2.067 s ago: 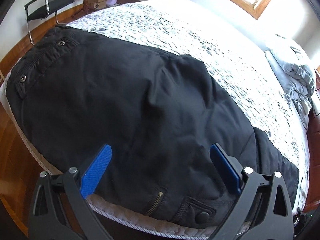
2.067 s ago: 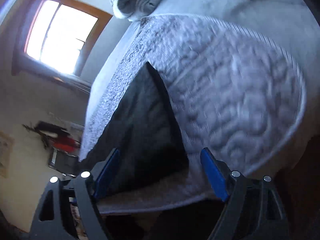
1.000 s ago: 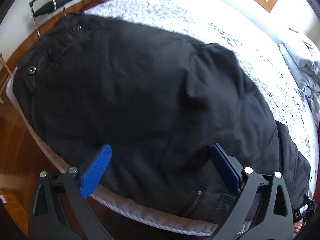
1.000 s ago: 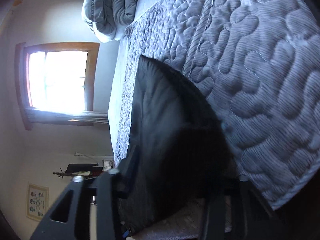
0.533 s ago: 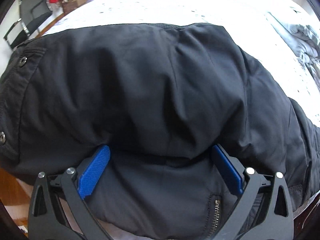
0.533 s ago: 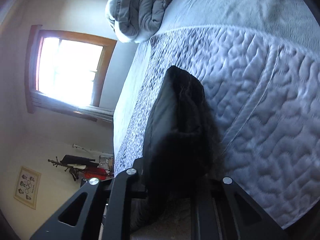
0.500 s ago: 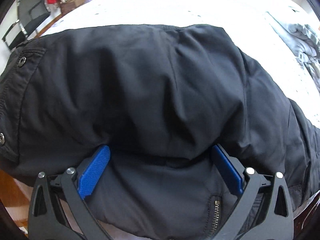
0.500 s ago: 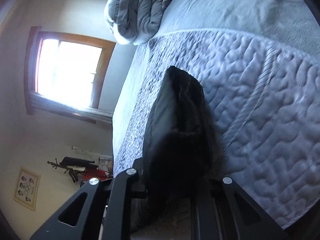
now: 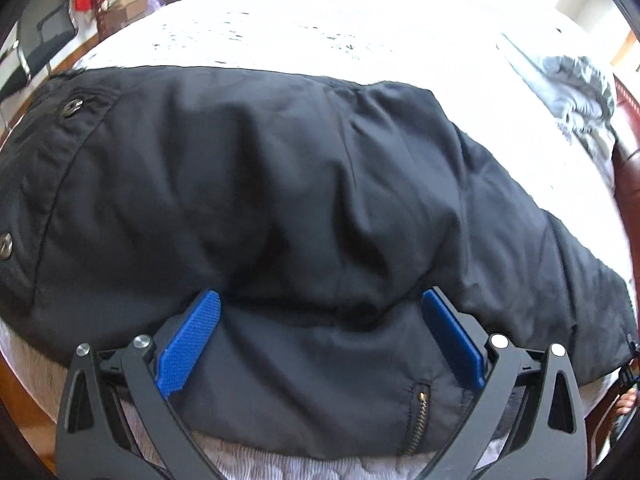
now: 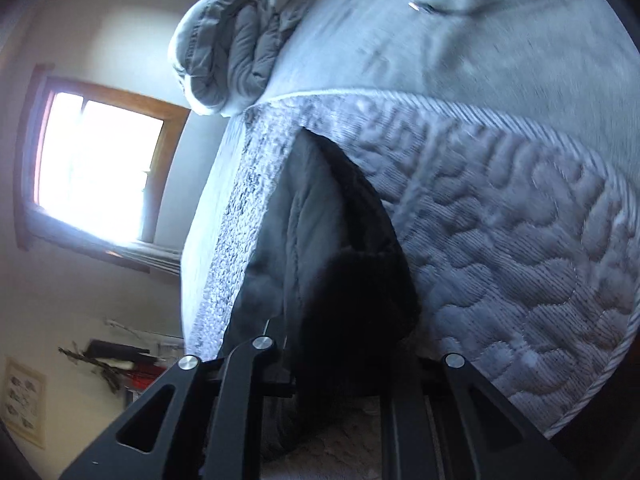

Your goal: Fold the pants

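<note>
Bed: the quilted mattress (image 9: 360,32) is filling the top half of the left view, and I am standing at its near edge.
Pants: the black pants (image 9: 300,184) are lying across the middle of the left view, waist at left, a fold bulging near my fingers.
Blanket: a grey blanket (image 10: 236,48) is sitting bunched at the upper left of the right view.
Left gripper: my left gripper (image 9: 320,332) is hanging spread wide over the zip edge, pinching nothing.
Right gripper: my right gripper (image 10: 352,364) is squeezing a dark bunch of pant leg; its jaws have just been closing on it.
Risk: I am gripping with one side only, so lifting could be dragging the pants off the edge or skewing the fold.
</note>
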Demonstrator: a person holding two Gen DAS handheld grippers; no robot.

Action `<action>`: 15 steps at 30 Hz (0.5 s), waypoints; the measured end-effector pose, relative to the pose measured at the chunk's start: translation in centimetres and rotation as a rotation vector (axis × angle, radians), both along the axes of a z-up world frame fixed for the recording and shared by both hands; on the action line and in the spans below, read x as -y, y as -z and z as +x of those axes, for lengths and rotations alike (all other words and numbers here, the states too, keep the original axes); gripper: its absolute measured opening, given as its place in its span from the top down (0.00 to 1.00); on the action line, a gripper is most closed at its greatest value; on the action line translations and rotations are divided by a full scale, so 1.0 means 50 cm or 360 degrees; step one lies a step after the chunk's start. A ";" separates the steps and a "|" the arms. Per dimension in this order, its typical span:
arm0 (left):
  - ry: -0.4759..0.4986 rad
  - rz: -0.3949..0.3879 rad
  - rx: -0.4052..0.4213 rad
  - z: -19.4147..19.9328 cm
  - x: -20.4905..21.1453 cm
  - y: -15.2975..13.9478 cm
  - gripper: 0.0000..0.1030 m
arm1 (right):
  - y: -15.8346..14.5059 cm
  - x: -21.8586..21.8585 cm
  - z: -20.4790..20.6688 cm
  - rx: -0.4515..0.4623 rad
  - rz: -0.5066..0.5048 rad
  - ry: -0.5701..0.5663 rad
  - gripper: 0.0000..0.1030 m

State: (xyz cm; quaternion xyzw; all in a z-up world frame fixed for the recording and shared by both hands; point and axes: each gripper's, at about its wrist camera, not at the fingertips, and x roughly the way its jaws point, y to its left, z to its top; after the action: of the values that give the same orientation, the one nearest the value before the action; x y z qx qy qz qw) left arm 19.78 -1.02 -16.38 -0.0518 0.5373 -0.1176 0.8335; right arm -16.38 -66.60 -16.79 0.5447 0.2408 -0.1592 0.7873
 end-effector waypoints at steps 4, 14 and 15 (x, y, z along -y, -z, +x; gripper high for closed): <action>-0.0041 -0.0077 0.0029 -0.020 -0.044 -0.031 0.03 | -0.111 -0.061 0.039 -0.0009 -0.0307 -0.0097 0.85; -0.0224 -0.0263 0.0045 -0.088 -0.135 -0.075 0.03 | -0.280 -0.267 0.193 0.0080 -0.0737 -0.0465 0.85; -0.0239 -0.0273 0.0045 -0.089 -0.141 -0.078 0.03 | -0.286 -0.293 0.210 0.0083 -0.0756 -0.0521 0.85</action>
State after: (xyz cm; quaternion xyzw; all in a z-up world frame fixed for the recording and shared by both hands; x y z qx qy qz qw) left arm 15.32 6.05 -12.49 -0.1612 0.5082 -0.1011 0.8400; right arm -5.86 -51.95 -2.50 0.3030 0.2612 -0.0679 0.9140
